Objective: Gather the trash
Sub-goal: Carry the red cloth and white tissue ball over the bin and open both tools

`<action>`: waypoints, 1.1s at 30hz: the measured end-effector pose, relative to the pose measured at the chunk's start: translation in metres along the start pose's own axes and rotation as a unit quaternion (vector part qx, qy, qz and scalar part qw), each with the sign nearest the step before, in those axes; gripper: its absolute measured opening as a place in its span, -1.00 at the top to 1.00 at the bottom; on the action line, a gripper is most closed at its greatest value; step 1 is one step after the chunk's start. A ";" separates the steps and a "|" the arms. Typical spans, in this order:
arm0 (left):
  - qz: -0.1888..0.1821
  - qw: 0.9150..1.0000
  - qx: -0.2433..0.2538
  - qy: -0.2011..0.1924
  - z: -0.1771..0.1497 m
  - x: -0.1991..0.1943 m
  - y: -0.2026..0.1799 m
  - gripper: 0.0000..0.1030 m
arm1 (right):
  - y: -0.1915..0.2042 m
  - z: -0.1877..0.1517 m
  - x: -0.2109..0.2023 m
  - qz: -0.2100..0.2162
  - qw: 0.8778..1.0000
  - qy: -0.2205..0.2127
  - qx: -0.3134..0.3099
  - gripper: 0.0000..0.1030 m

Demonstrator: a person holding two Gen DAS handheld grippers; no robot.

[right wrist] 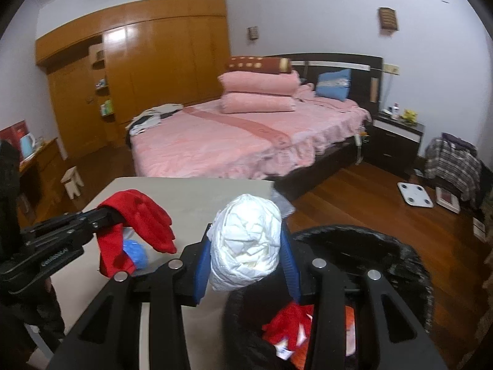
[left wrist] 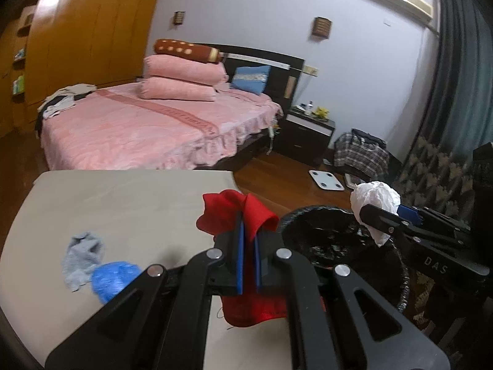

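Both claws are clenched on trash: the left gripper (left wrist: 248,246) pinches a limp red cloth (left wrist: 237,212), the right gripper (right wrist: 246,246) a light, crushable white paper wad (right wrist: 246,240) over the black-lined bin (right wrist: 400,252) at the table's (left wrist: 123,203) right edge. Soft grey rag (left wrist: 81,256) and blue plastic (left wrist: 112,277) lie near its left edge.

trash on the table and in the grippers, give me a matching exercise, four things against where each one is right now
Things:
1. red cloth
2. white wad
3. grey rag
4. bin

Places:
A. lying on the table
B. in the right gripper
C. beside the table, on the floor
D. in the left gripper

Pairs: 1-D, 2-B, 3-A, 4-C
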State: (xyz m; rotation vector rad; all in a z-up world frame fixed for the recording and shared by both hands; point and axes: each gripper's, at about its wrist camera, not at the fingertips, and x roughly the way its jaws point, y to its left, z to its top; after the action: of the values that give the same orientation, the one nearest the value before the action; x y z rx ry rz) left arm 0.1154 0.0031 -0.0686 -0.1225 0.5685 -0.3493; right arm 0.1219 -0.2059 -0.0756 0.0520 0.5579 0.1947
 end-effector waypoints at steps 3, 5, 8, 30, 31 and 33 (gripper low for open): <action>-0.012 1.000 0.013 0.006 -0.003 0.011 -0.017 0.91 | -0.020 -0.005 -0.005 -0.021 1.000 0.001 0.010 0.21; -0.021 1.000 0.021 0.012 -0.005 0.021 -0.028 0.91 | -0.032 -0.008 -0.007 -0.034 0.999 0.001 0.017 0.21; -0.038 0.999 0.029 0.022 -0.008 0.036 -0.045 0.91 | -0.049 -0.013 -0.011 -0.053 0.998 0.003 0.024 0.21; -0.128 0.985 0.052 0.099 -0.035 0.103 -0.108 -0.01 | -0.144 -0.055 -0.011 -0.147 0.986 0.040 0.068 -0.39; -0.125 0.986 0.051 0.101 -0.037 0.103 -0.106 -0.02 | -0.142 -0.056 -0.011 -0.148 0.986 0.039 0.069 -0.40; -0.117 0.986 0.050 0.103 -0.039 0.102 -0.099 -0.04 | -0.142 -0.057 -0.012 -0.147 0.986 0.039 0.069 -0.45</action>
State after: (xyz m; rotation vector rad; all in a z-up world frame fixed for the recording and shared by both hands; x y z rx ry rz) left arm 0.1454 -0.1267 -0.1321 -0.0573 0.7421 -0.6239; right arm 0.1054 -0.3478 -0.1323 0.0957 0.6502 -0.1300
